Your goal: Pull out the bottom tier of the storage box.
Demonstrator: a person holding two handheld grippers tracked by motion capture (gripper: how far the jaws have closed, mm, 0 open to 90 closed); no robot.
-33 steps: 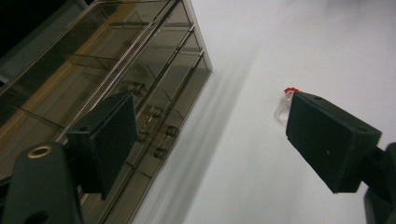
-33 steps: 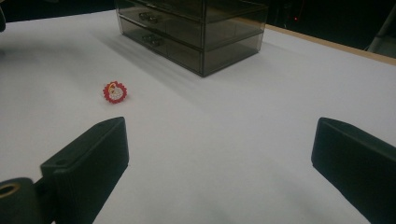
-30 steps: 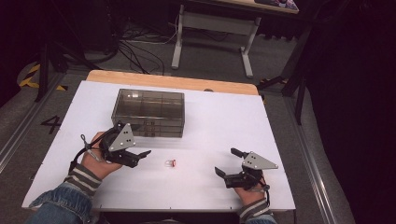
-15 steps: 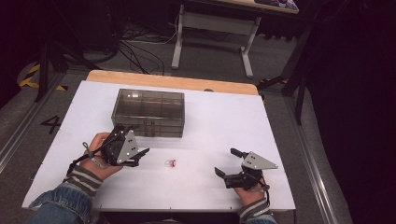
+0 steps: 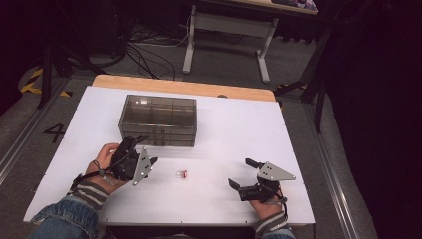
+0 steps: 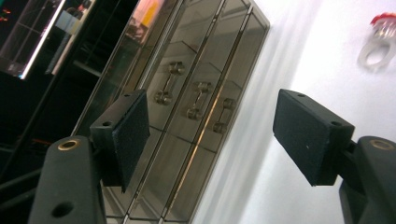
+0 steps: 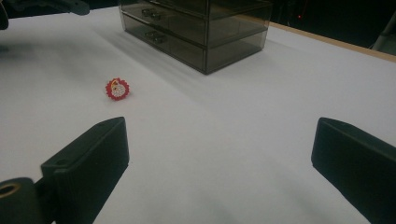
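Three stiff drawer handles (image 6: pixel 196 100) face the left tongs (image 6: pixel 210 126), half-open and closing, empty; grip one handle squarely.

A black number 4 (image 5: pixel 53 132) stands on the grey floor (image 5: pixel 30 114) left of the table. Nothing else can be read on any other thing.

Overhead light is falling brightly on the white bench (image 5: pixel 224 124) while the surrounding room is sitting in deep darkness. The smoky drawer box (image 5: pixel 158 119) is casting a soft shadow toward the near side and catching faint reflections. Both gripper views are looking grainy, with the near black jaws slightly blurring.
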